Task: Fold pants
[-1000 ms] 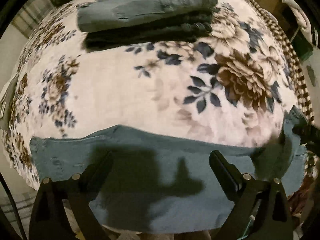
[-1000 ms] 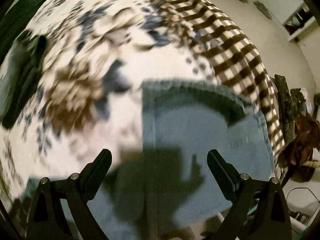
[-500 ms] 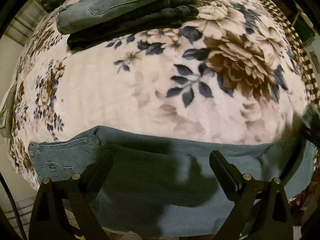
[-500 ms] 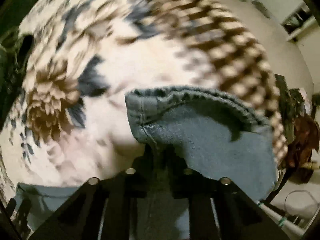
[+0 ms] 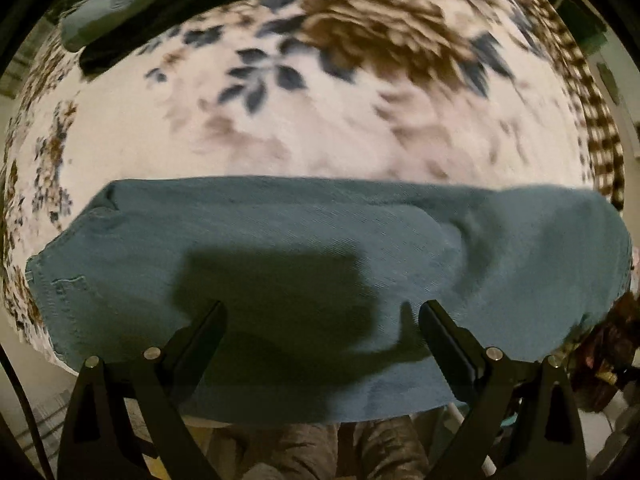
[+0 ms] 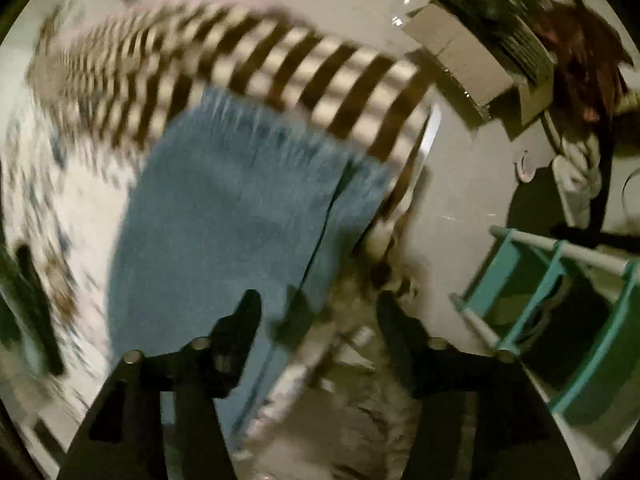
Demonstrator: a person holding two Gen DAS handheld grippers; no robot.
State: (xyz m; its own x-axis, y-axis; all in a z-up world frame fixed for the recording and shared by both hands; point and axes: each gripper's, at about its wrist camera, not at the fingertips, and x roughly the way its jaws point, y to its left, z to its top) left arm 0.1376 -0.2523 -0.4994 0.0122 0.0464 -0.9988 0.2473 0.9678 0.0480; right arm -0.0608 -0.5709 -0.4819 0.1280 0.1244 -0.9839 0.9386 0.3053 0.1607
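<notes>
In your left wrist view, the upper half is smeared: the floral blanket (image 5: 320, 136) reads only as brown and navy blotches, and the checked cloth (image 5: 600, 128) at the right edge is cut off by the lens rim. A stack of folded clothes (image 5: 132, 8) at the upper left is half out of frame, so you cannot tell how many pieces it holds. The jeans (image 5: 280, 224) lie in a wide blue-grey band across the lower middle, folded lengthwise, a stitched pocket visible at the lower left; their near edge hangs out of sight behind the fingers. No label or writing is readable. Your left gripper (image 5: 322, 316) stands wide over the denim with nothing between its fingers, and its shadow falls on the cloth.

In your right wrist view, nearly everything is blurred. The jeans' leg end (image 6: 224, 208) fills the centre left, its frayed hem lying against the brown-and-white checked cloth (image 6: 280, 68). A cardboard box (image 6: 460, 60) sits at the upper right and a teal rack (image 6: 560, 280) at the right, both partly cut off. Your right gripper (image 6: 316, 304) is opening, its fingers partly spread with no cloth pinched between them.
</notes>
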